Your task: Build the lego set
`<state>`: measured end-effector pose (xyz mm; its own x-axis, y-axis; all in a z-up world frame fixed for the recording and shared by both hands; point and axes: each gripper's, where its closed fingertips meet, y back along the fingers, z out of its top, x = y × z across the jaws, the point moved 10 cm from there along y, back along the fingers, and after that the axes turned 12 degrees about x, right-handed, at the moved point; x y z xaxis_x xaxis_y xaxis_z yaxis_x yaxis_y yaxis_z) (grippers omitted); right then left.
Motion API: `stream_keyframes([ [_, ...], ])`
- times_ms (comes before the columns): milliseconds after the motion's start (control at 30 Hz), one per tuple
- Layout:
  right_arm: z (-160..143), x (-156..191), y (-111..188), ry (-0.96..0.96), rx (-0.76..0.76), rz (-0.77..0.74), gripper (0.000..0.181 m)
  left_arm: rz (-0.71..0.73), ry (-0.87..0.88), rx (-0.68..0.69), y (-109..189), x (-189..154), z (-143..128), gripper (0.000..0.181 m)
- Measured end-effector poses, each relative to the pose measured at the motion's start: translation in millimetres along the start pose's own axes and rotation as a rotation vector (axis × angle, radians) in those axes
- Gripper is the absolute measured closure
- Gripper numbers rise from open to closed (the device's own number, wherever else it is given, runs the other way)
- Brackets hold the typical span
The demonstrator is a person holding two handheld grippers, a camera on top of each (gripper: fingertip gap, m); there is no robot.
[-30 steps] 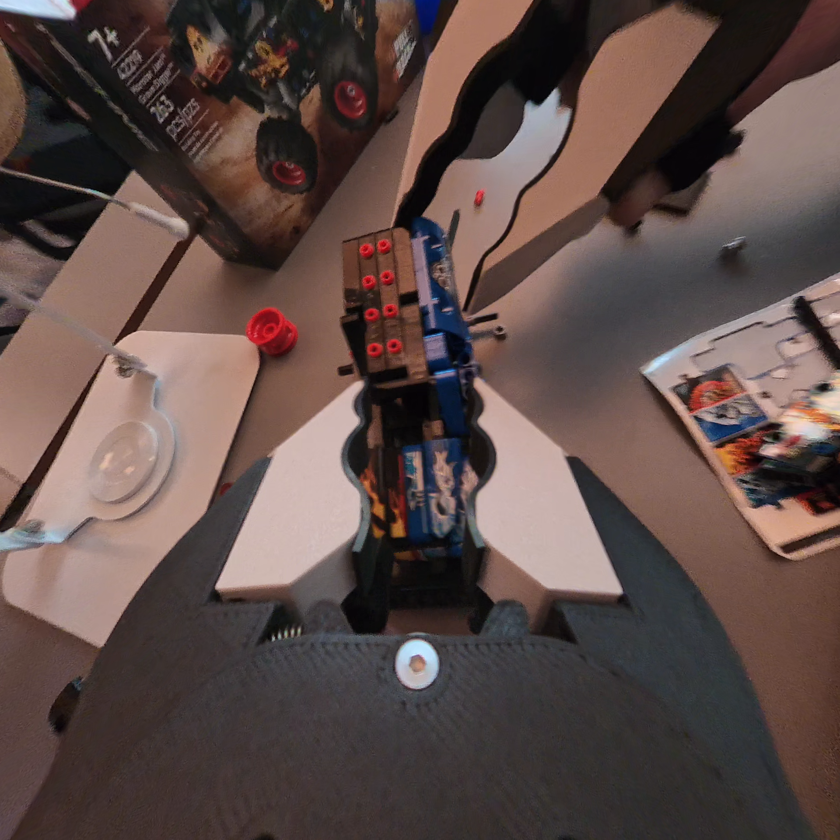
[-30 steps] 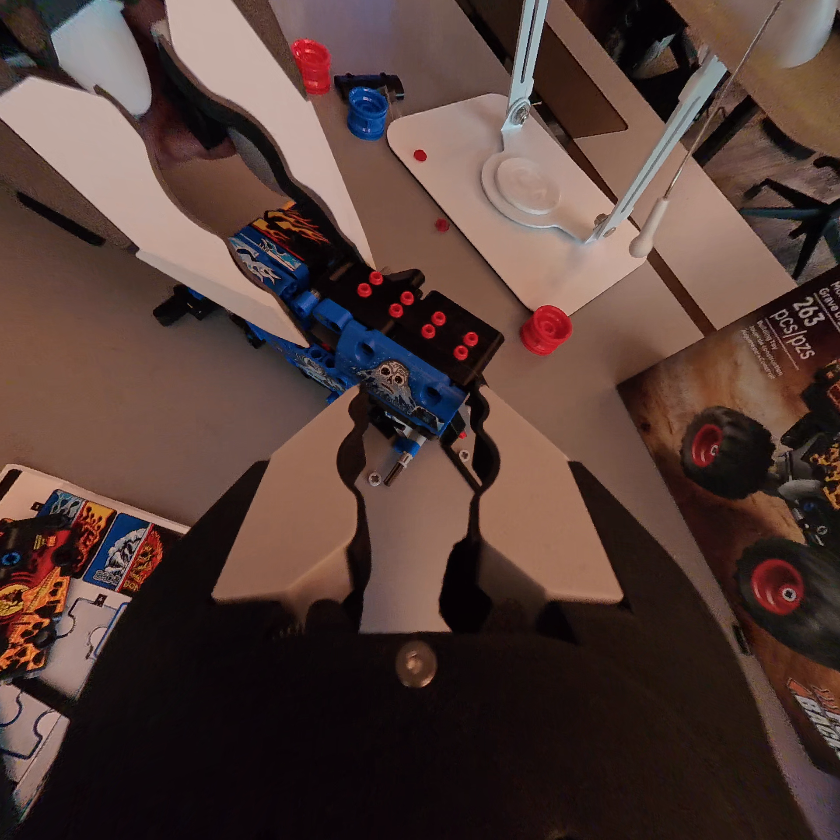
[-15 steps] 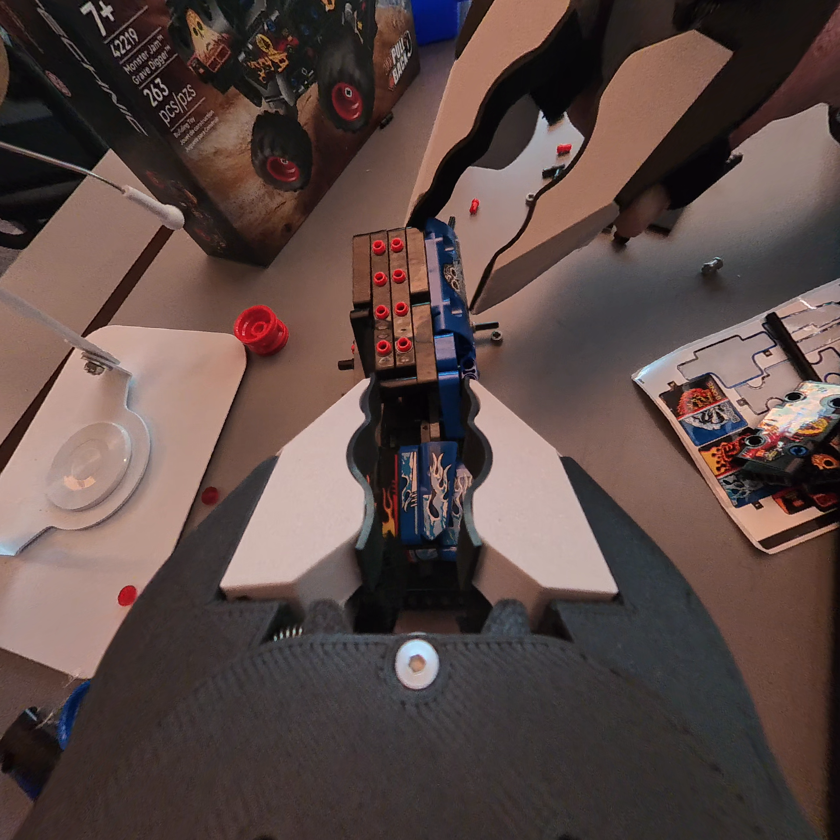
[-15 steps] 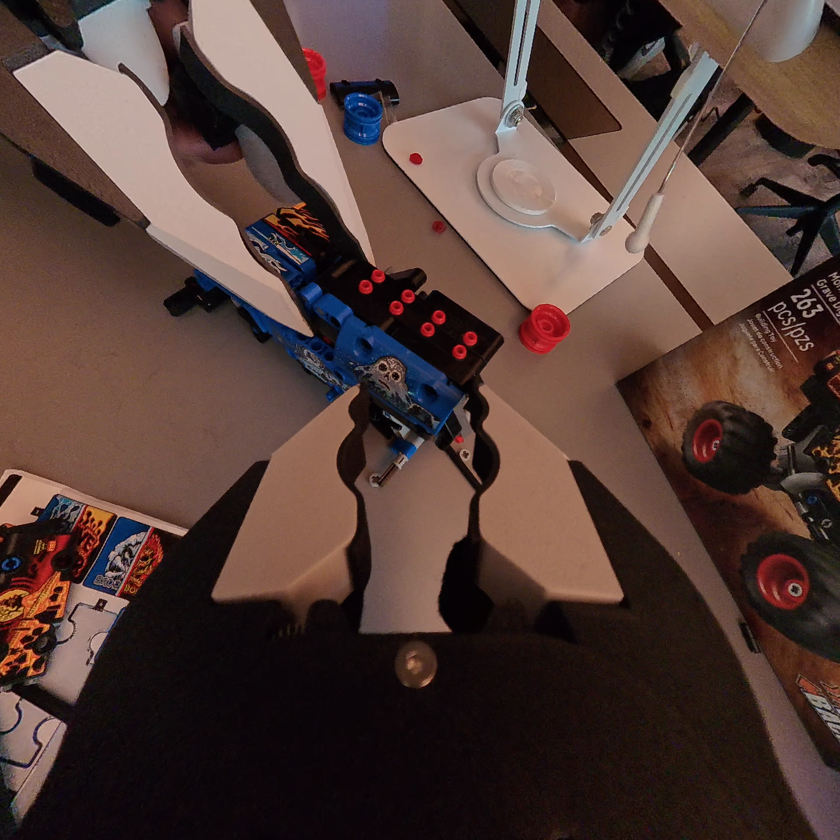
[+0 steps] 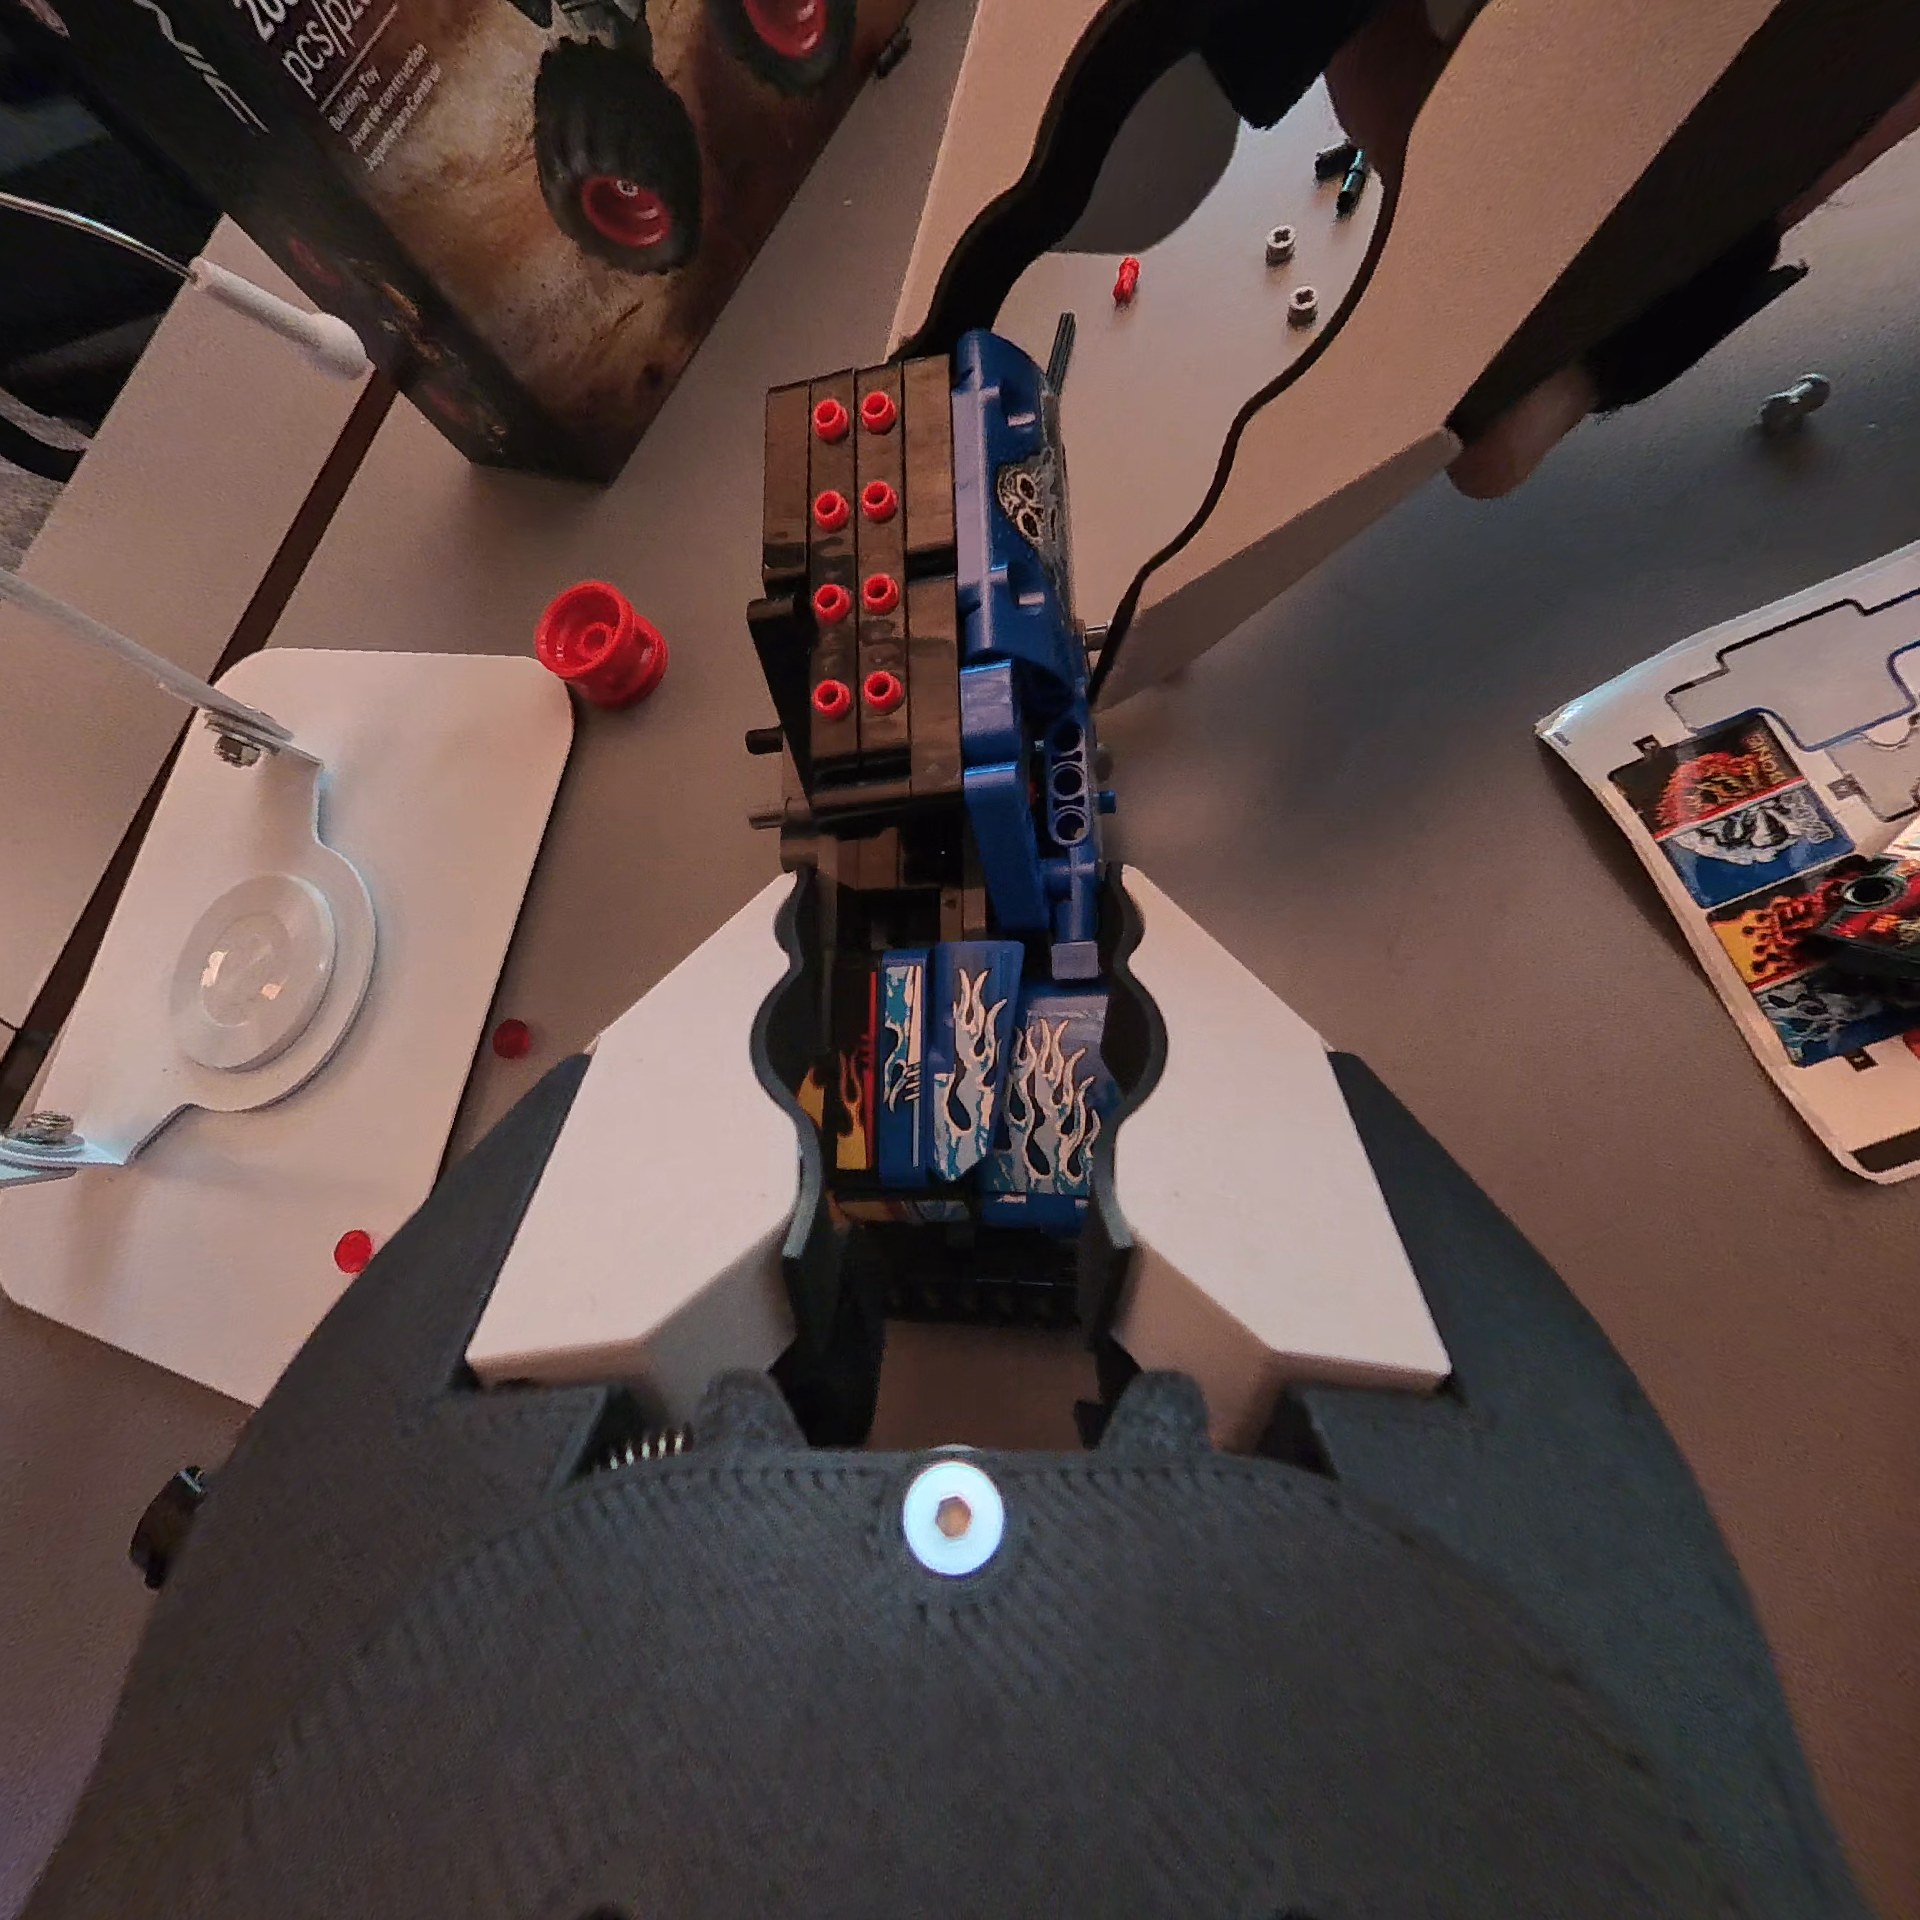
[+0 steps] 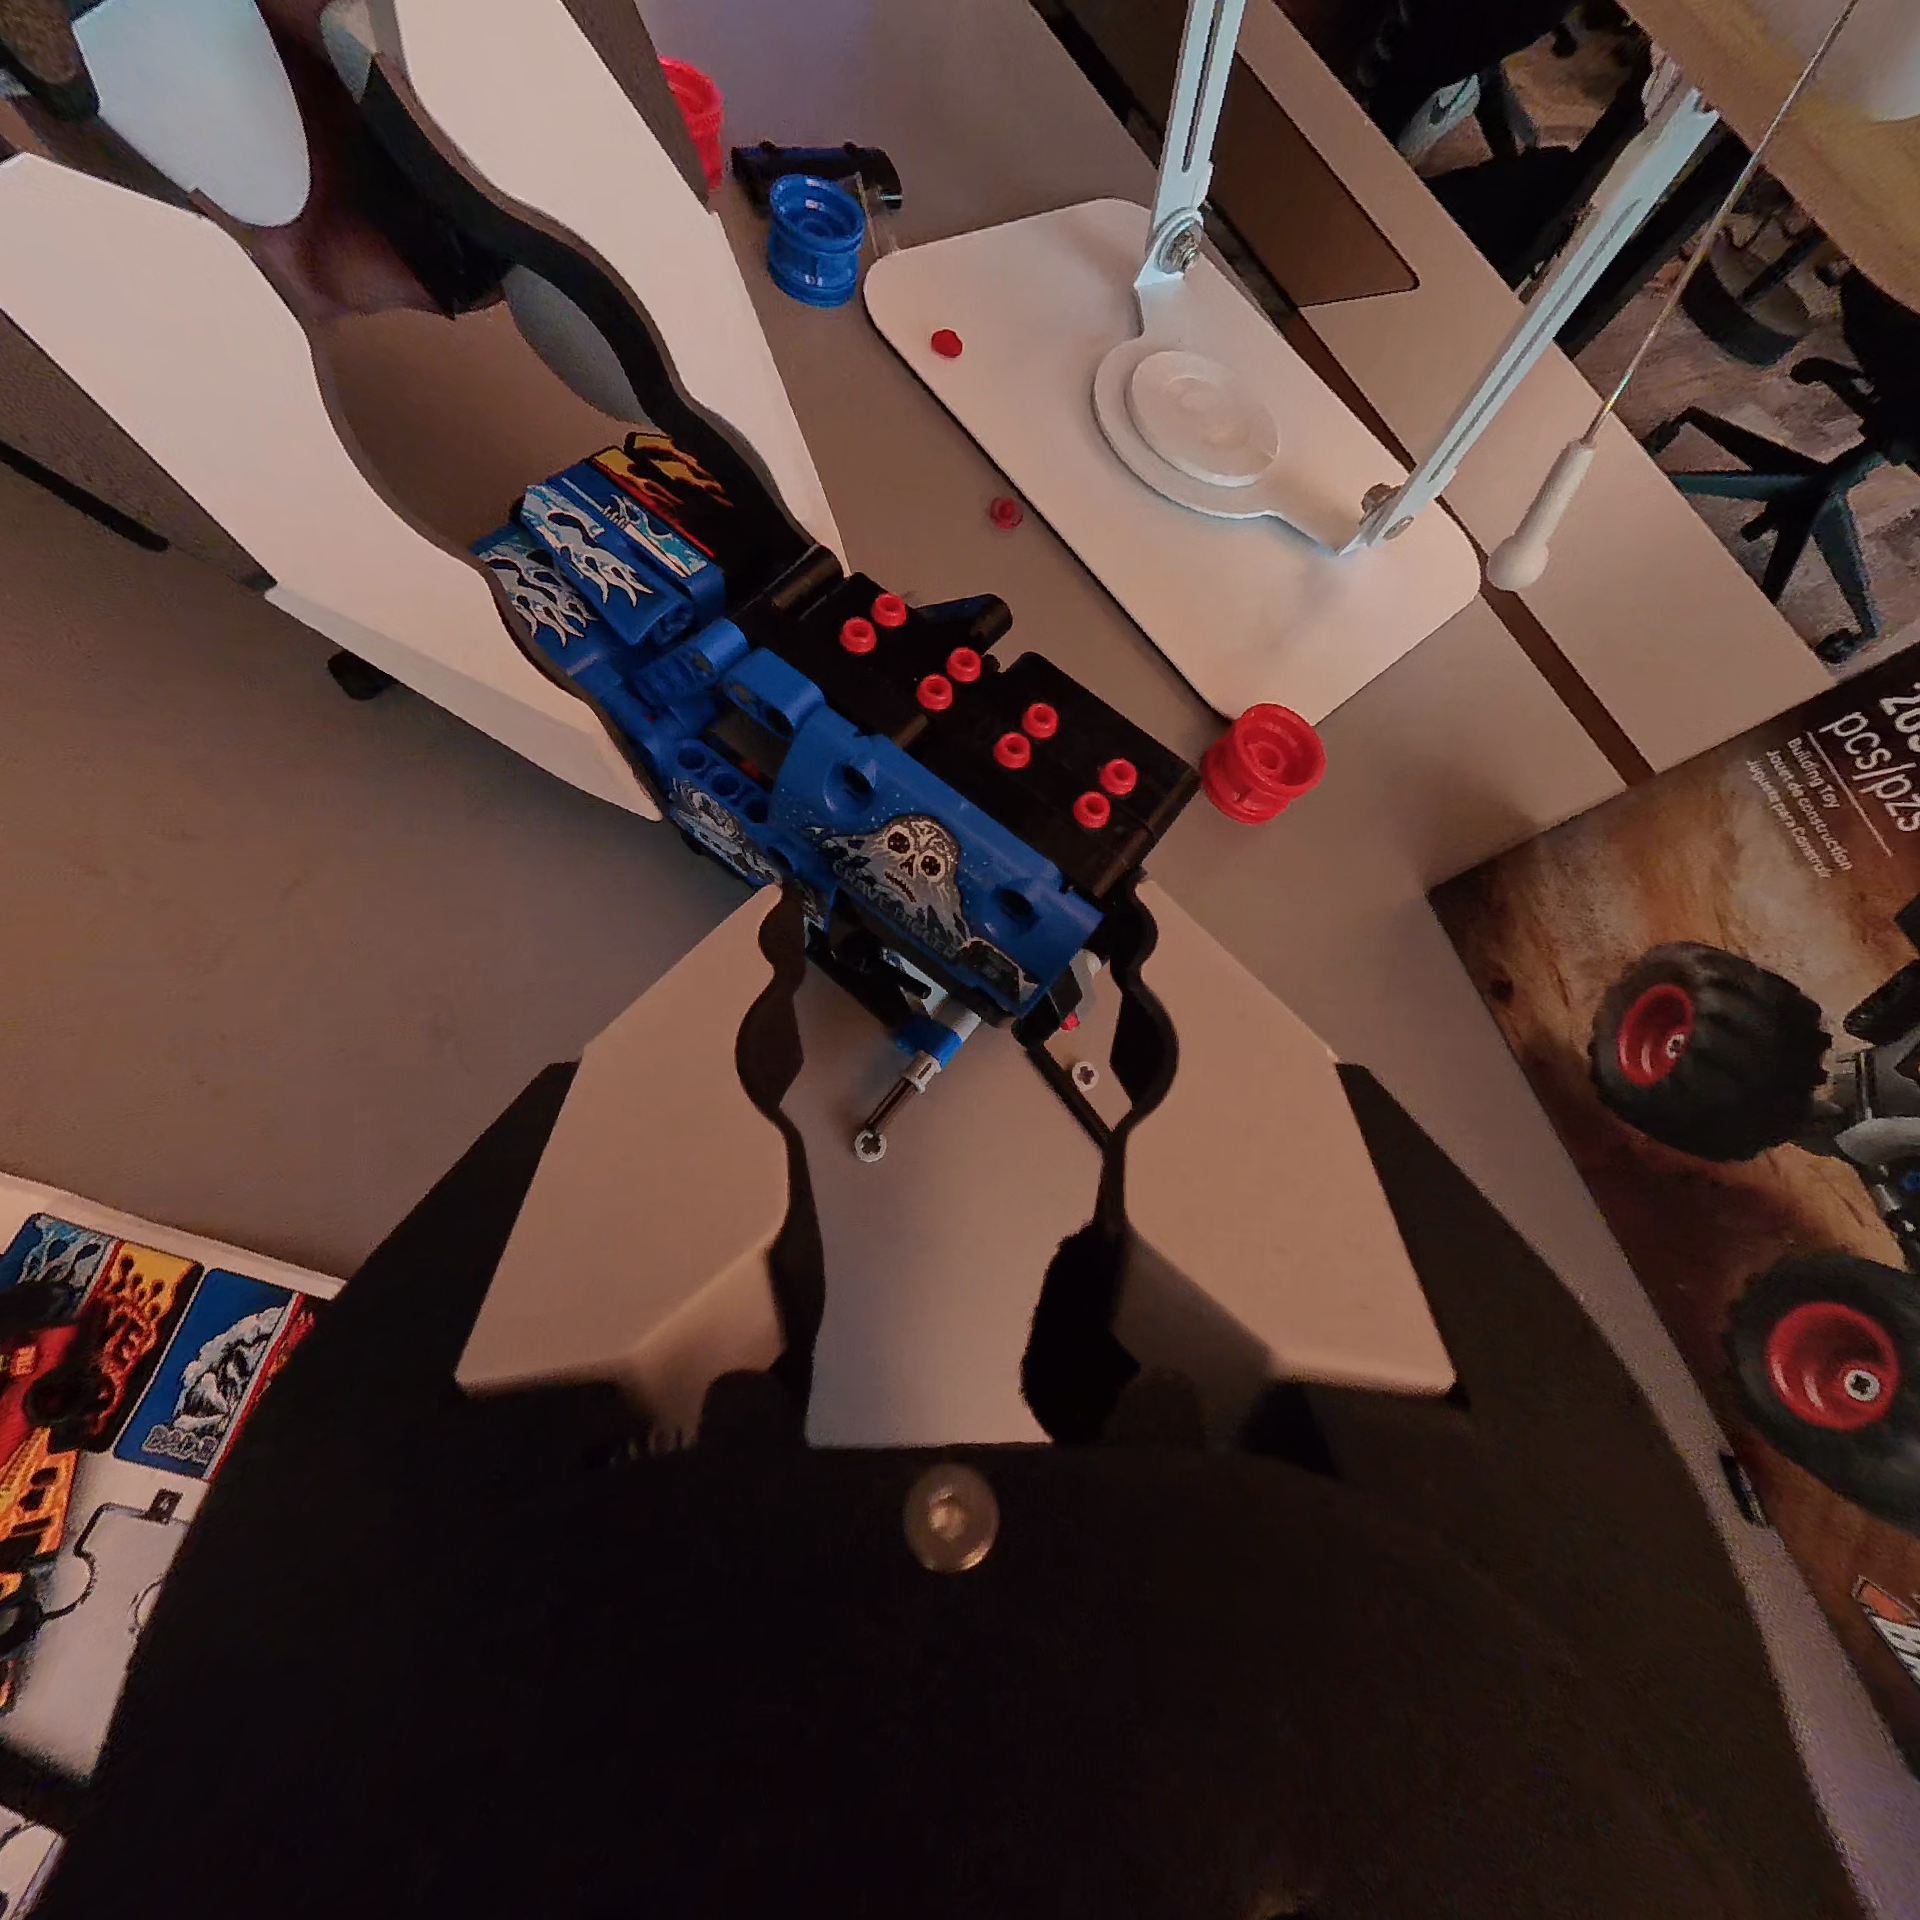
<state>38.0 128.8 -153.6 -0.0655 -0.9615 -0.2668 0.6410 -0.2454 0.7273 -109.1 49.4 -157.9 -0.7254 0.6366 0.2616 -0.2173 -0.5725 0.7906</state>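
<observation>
A blue and black lego truck body [image 5: 883,582] with red studs and flame and skull stickers is held above the grey table. My left gripper [image 5: 956,894] is shut on its flame-stickered end. My right gripper [image 6: 956,904] is closed against the opposite end of the truck body [image 6: 914,790], with a fingertip on each side. A grey-tipped axle [image 6: 894,1112] sticks out from under the model between the right fingers. The right gripper also shows in the left wrist view [image 5: 1013,509], and the left gripper in the right wrist view [image 6: 717,665].
A red wheel hub [image 5: 601,644] lies by a white stand base [image 5: 260,987] with loose red studs. The set's box [image 6: 1714,1039] stands beside it. A blue hub [image 6: 816,239] lies farther off. A sticker sheet [image 5: 1766,883] and small pins [image 5: 1283,244] lie on the table.
Both grippers and the truck body have shifted a little together towards the box. Both grips look the same as before.
</observation>
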Motion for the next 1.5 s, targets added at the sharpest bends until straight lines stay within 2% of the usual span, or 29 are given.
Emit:
stream_keyframes([
  [200,1,-2,0,-0.023,0.000,0.006,0.128,0.018,-0.012,0.007,-1,2,0,0.132],
  [267,-1,-5,4,-0.044,-0.008,0.019,0.117,0.023,-0.017,0.017,-1,1,1,0.131],
  [300,-3,-7,7,-0.050,-0.022,0.018,0.113,0.029,-0.025,0.033,-1,1,0,0.120],
  [367,-8,-7,11,-0.049,-0.045,0.036,0.115,-0.010,-0.037,0.045,4,2,-5,0.102],
  [467,-13,-7,10,-0.045,-0.031,0.030,0.116,-0.066,-0.026,0.027,12,6,-13,0.099],
  [567,-6,-3,6,-0.020,-0.032,0.026,0.116,-0.018,-0.015,-0.007,12,7,-12,0.111],
  [667,0,0,-7,-0.001,-0.012,0.014,0.124,0.022,-0.027,-0.009,8,5,-10,0.132],
  [800,1,-2,-11,-0.029,-0.014,0.026,0.137,0.035,-0.021,-0.007,6,5,-9,0.134],
  [967,-1,-5,-9,-0.052,-0.035,0.056,0.138,-0.030,0.020,-0.045,6,12,-12,0.133],
  [1000,-2,-8,-6,-0.074,-0.051,0.067,0.133,-0.056,0.054,-0.052,7,14,-13,0.133],
  [1033,-4,-10,-3,-0.090,-0.059,0.072,0.131,-0.096,0.099,-0.050,10,17,-15,0.119],
  [1067,-7,-13,-1,-0.100,-0.068,0.071,0.128,-0.112,0.112,-0.026,12,20,-20,0.095],
  [1133,-10,-15,3,-0.115,-0.094,0.082,0.128,-0.148,0.070,0.023,14,18,-32,0.083],
  [1267,-15,-17,5,-0.114,-0.085,0.082,0.129,-0.035,0.034,0.078,11,17,-36,0.099],
  [1367,-22,-23,9,-0.150,-0.105,0.087,0.135,-0.098,0.079,0.057,12,23,-37,0.100],
  [1500,-28,-27,13,-0.192,-0.142,0.144,0.135,-0.353,0.254,0.017,15,43,-44,0.100],
])
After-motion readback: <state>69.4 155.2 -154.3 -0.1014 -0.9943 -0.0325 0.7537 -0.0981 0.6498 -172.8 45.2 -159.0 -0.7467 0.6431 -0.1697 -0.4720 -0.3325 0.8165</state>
